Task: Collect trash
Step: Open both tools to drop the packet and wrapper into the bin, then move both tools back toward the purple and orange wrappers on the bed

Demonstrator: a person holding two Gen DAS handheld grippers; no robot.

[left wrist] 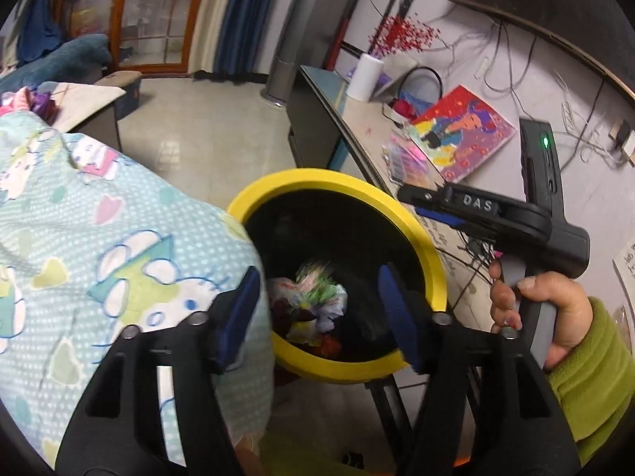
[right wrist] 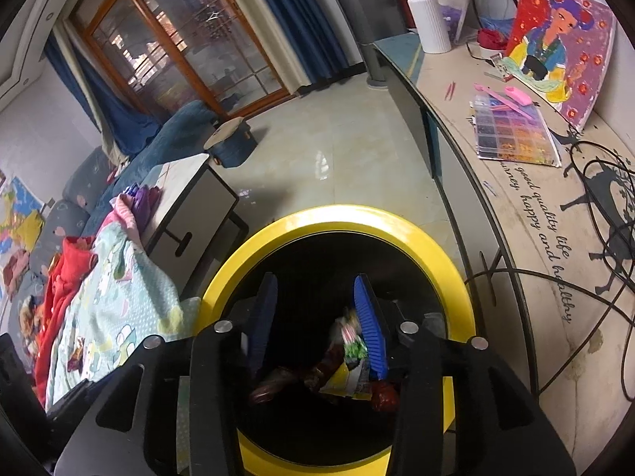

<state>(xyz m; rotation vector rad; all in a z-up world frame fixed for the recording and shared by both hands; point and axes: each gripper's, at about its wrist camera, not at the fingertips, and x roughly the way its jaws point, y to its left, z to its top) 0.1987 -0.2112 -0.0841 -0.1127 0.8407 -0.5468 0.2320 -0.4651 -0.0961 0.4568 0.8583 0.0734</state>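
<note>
A black bin with a yellow rim [left wrist: 317, 177] [right wrist: 329, 218] stands on the floor between a bed and a long counter. Crumpled wrappers [left wrist: 317, 297] lie in its bottom, the top one blurred. My left gripper [left wrist: 317, 277] hangs over the bin mouth, blue pads wide apart, nothing between them. My right gripper [right wrist: 316, 279] also points down into the bin, open. A striped green-and-white wrapper [right wrist: 351, 341] sits just beside its right pad, over yellow and red scraps; no grip shows. In the left wrist view a hand [left wrist: 547, 317] in a green sleeve holds the right tool.
A cartoon-print blanket [left wrist: 99, 238] bulges against the bin's left side. The counter [right wrist: 535, 277] on the right carries a painting [right wrist: 555, 39], a bead box [right wrist: 512, 127], a white ribbed cylinder [right wrist: 428, 23] and loose cables. A low table [right wrist: 190, 206] stands behind the bin.
</note>
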